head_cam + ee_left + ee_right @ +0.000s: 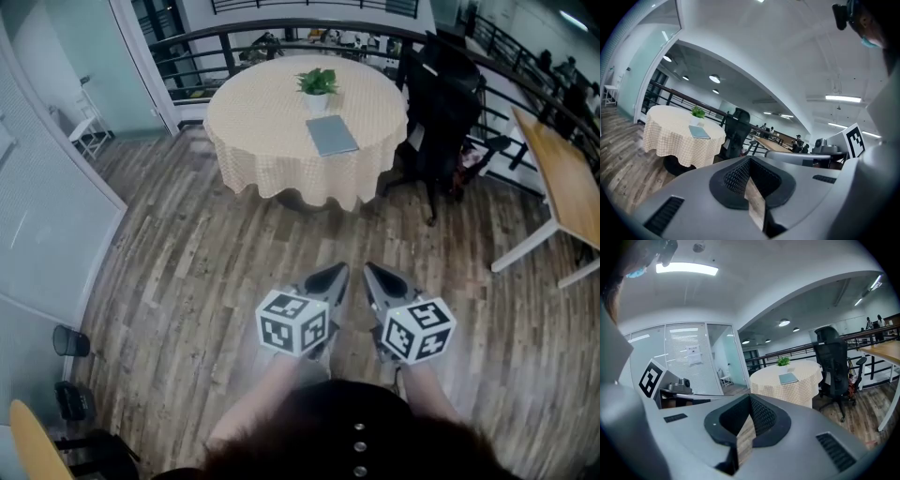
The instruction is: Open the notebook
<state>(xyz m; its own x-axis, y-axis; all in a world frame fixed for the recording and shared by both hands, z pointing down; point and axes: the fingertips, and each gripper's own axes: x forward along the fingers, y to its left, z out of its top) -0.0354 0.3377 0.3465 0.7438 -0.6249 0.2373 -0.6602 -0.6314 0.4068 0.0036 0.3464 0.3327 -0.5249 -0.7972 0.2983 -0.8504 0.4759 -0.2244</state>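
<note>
Notebook (332,135) — slim, grey-blue, cover closed, lying flat — sits well ahead of left gripper (337,272) and right gripper (371,271), both pinched together, empty.

An office floor: glass partitions (52,211), swivel office chair (442,108), wooden desk (570,183).

Potted plant (318,87) on round table (262,112)

Bottom centre of the frame: the left gripper (332,277) and right gripper (376,277) are held forward side by side, jaws closed and empty, tips converging, with the left forearm (255,405) and right forearm (427,388) extended behind them.
</note>
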